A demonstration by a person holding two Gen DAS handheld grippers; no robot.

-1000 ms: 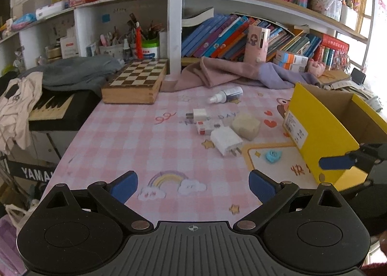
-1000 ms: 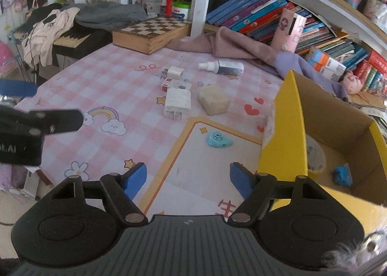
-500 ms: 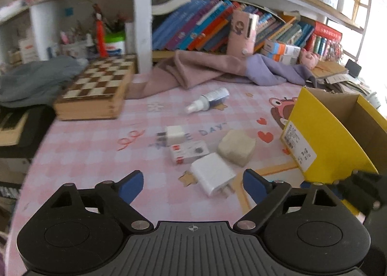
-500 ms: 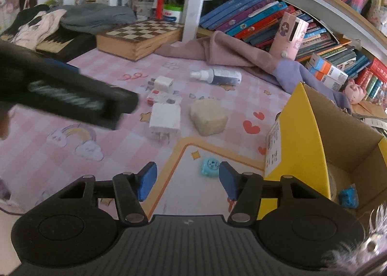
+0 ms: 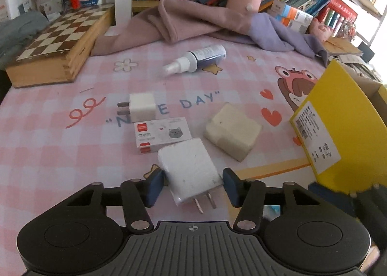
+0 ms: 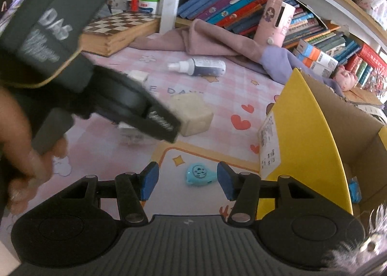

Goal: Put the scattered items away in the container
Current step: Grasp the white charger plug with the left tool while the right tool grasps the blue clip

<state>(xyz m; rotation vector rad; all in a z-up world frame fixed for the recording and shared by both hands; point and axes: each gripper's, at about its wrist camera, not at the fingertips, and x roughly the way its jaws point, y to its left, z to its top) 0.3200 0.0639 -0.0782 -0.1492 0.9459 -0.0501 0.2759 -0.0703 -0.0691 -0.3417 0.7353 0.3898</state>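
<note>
My left gripper [image 5: 192,187] is open, its fingers either side of a large white charger [image 5: 191,173] lying on the pink checked table, small gaps on both sides. Beyond it lie a small card box [image 5: 162,134], a small white charger [image 5: 141,106], a beige block [image 5: 232,130] and a spray bottle [image 5: 196,59]. My right gripper [image 6: 186,182] is open around a small blue toy [image 6: 199,175] on the table. The yellow cardboard box [image 6: 312,135] stands to the right, with a blue item [image 6: 355,192] inside.
A chessboard box [image 5: 58,46] sits at the back left. A pink and purple cloth [image 5: 205,22] lies along the back under bookshelves. The left hand and its gripper body [image 6: 108,97] cross the left of the right wrist view.
My left gripper has moved forward and down over the large white charger and narrowed. My right gripper has advanced to the blue toy and narrowed around it.
</note>
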